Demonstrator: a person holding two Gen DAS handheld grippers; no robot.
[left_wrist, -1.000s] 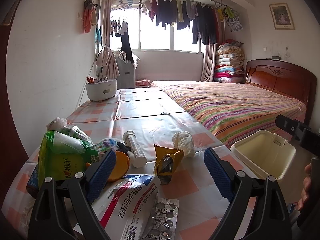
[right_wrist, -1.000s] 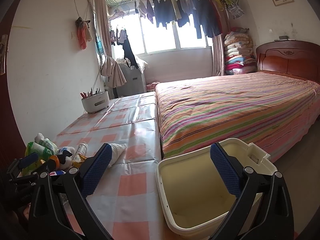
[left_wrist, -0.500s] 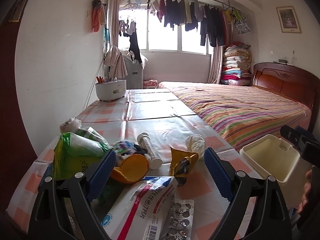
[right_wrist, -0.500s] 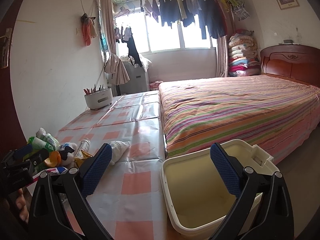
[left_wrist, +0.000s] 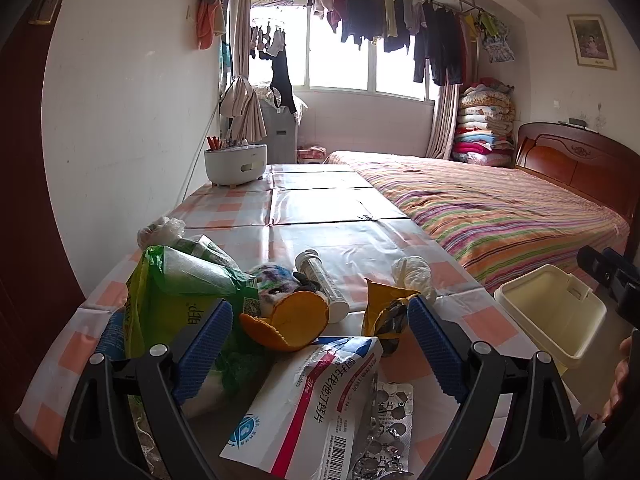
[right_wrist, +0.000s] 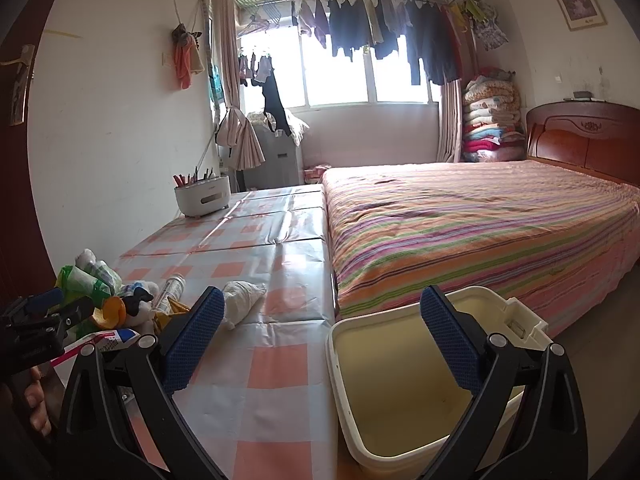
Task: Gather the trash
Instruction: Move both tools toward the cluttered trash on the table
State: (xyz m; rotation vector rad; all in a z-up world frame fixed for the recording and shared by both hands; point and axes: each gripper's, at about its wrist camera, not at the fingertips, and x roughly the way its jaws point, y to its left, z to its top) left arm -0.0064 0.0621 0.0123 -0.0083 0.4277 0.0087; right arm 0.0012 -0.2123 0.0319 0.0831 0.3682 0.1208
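Cream plastic bin stood empty at the checked table's edge, presumably to receive trash. Left gripper hung released over the litter pile left of the bin; right gripper was spread, empty, above it. A striped bed lay beyond.
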